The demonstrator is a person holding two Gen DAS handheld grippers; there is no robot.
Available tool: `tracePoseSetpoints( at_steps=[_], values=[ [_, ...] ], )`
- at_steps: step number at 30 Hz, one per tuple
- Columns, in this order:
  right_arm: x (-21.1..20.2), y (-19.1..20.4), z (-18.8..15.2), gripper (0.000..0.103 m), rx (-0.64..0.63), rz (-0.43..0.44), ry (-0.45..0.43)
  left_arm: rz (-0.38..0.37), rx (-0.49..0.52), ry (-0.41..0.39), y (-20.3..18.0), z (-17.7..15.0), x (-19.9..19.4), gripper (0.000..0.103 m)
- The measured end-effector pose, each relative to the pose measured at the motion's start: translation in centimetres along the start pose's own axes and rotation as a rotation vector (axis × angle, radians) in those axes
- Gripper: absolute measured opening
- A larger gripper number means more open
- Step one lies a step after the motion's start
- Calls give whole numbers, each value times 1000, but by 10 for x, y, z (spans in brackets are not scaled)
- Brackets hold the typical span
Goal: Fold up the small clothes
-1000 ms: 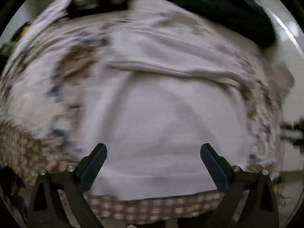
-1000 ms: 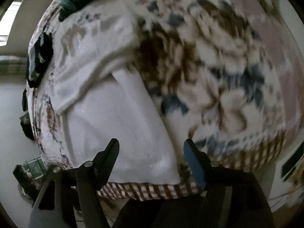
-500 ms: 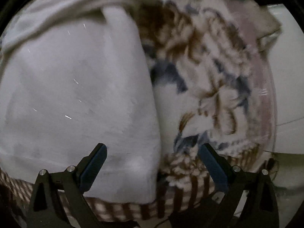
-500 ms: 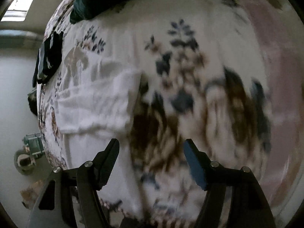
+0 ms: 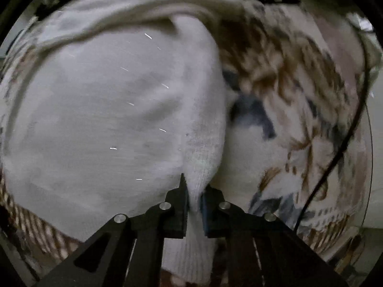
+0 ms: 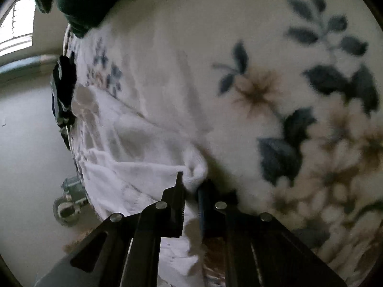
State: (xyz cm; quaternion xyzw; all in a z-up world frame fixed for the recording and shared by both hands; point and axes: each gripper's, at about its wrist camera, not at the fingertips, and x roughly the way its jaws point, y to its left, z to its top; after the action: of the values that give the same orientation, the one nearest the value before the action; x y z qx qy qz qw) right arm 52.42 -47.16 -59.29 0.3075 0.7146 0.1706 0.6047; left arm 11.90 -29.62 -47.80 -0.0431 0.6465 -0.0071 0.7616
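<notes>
The white knitted garment point(image 5: 107, 110) on the floral fleece blanket point(image 6: 275, 91) has just been pinched at six o'clock by left gripper point(image 5: 195, 201) and right gripper point(image 6: 191, 191), jaws having just been closing; a fold can be begun.

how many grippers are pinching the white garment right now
2. The left gripper is shut on the white garment at its ribbed edge; the right gripper is shut on a bunched corner, over the floral blanket.

Both wrist views look down closely, sharing the white garment point(image 5: 107, 119), apparently.
</notes>
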Motion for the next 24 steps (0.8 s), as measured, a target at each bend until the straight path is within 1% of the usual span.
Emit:
tracePoseSetpoints(
  at_steps=[2,4,7,8,9,10,11,13,15,17,18,20,24],
  values=[
    [-10,14,-5,9,-13,-7,-11,-22,-35,-28,13,-2,-20,6],
    [-25,35,-11,8,-42,-33,-29,-50,-84,-54,29,-2,-43,6],
    [-41,77,-18,8,-104,-63,-44,-77,-162,-98,62,1,-74,6],
    [-46,98,-20,8,-126,-70,-49,-87,-189,-109,72,1,-81,6],
    [-47,116,-21,8,-147,-74,-48,-100,-229,-121,90,1,-92,6],
    [-47,128,-22,8,-168,-74,-48,-104,-261,-133,103,2,-98,6],
    [-46,154,-24,8,-198,-81,-54,-111,-287,-144,117,1,-103,6],
    [-42,187,-28,8,-243,-84,-54,-120,-348,-163,143,4,-106,6],
    [-23,235,-32,8,-290,-108,-59,-120,-377,-177,164,4,-104,6],
    [-4,267,-34,8,-313,-121,-55,-141,-430,-180,192,5,-98,6],
    [15,292,-34,8,-327,-146,-52,-150,-449,-178,202,4,-96,6],
    [41,321,-36,8,-343,-179,-58,-185,-494,-172,236,3,-90,6],
    [108,385,-35,8,-372,-248,-61,-230,-537,-157,292,4,-83,6]
  ],
)
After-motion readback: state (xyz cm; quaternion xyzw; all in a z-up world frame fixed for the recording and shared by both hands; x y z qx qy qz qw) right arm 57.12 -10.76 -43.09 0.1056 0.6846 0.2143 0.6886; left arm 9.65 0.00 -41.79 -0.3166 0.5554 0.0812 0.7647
